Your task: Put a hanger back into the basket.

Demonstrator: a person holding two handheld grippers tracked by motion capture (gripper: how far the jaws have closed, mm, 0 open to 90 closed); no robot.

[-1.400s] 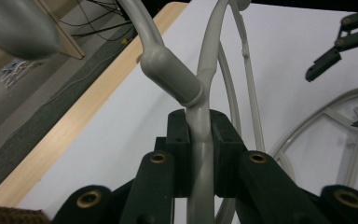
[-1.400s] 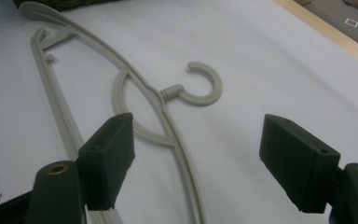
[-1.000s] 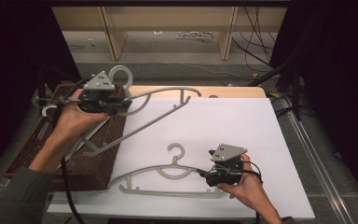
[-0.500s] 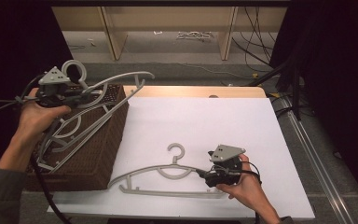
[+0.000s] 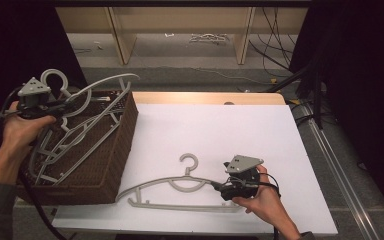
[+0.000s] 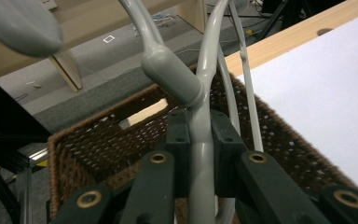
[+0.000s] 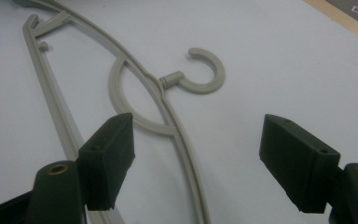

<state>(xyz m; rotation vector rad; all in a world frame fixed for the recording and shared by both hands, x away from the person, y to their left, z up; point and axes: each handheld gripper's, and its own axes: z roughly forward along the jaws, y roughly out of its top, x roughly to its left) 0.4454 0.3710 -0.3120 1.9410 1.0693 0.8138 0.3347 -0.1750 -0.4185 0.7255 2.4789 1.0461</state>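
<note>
My left gripper (image 5: pixel 56 106) is shut on the arm of a grey plastic hanger (image 5: pixel 105 83) and holds it tilted over the brown wicker basket (image 5: pixel 124 136) at the left. The left gripper view has its pads clamped on the hanger's arm (image 6: pixel 200 154) just below the hook's neck, with the basket (image 6: pixel 93 140) underneath. A second grey hanger (image 5: pixel 180 182) lies flat on the white board. My right gripper (image 5: pixel 219 187) rests at that hanger's right end. The right gripper view shows this gripper (image 7: pixel 196 158) open, with the hanger's arm (image 7: pixel 177 126) lying between the jaws.
More grey hanger bars (image 5: pixel 72 147) lie inside the basket. The white board (image 5: pixel 230 125) covers a wooden table (image 5: pixel 205 97). Wooden shelf legs (image 5: pixel 122 37) and cables (image 5: pixel 280 35) stand on the floor beyond the table.
My left gripper has carried its hanger leftward, off the board and over the basket, lowering its far end in. The right gripper has stayed by the second hanger.
</note>
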